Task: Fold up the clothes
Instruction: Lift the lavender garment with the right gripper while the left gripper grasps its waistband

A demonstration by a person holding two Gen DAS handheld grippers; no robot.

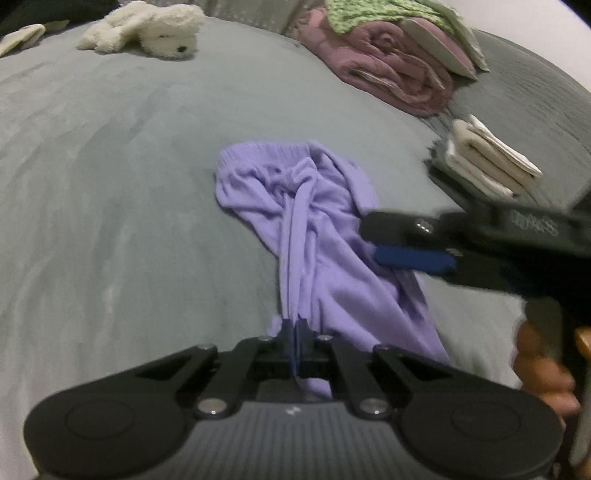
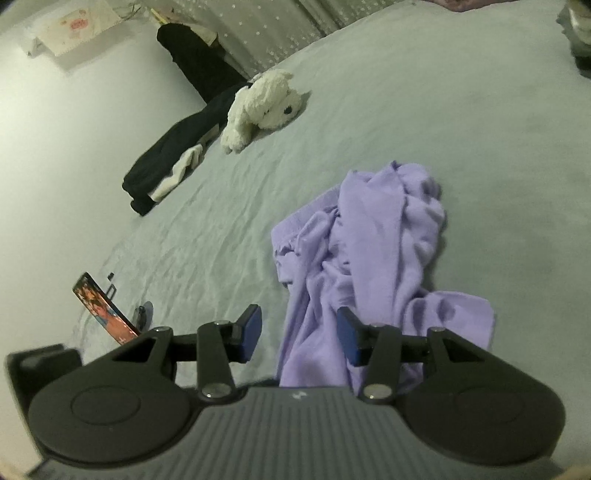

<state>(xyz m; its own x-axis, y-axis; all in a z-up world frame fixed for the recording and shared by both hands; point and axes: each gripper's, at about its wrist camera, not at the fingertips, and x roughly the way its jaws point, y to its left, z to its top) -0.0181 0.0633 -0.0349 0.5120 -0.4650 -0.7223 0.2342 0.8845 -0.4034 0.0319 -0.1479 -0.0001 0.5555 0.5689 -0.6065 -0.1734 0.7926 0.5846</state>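
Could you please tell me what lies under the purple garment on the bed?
Only the grey bedsheet shows around the crumpled purple garment. Whatever its folds cover is hidden.

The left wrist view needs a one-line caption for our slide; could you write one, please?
Left gripper pinches a crumpled purple garment on a grey bed; right gripper hovers open.

colours on the bed

you have lilac trousers (image 1: 317, 229) on a plain grey sheet (image 1: 110, 184). your grippers are black with blue pads (image 2: 251, 328). far left lies a cream-white plush dog (image 1: 155, 29) with a black nose. far right sits a dusty pink quilt (image 1: 391, 70) under green speckled cloth (image 1: 369, 11). beside the dog you see a black garment (image 2: 184, 144).
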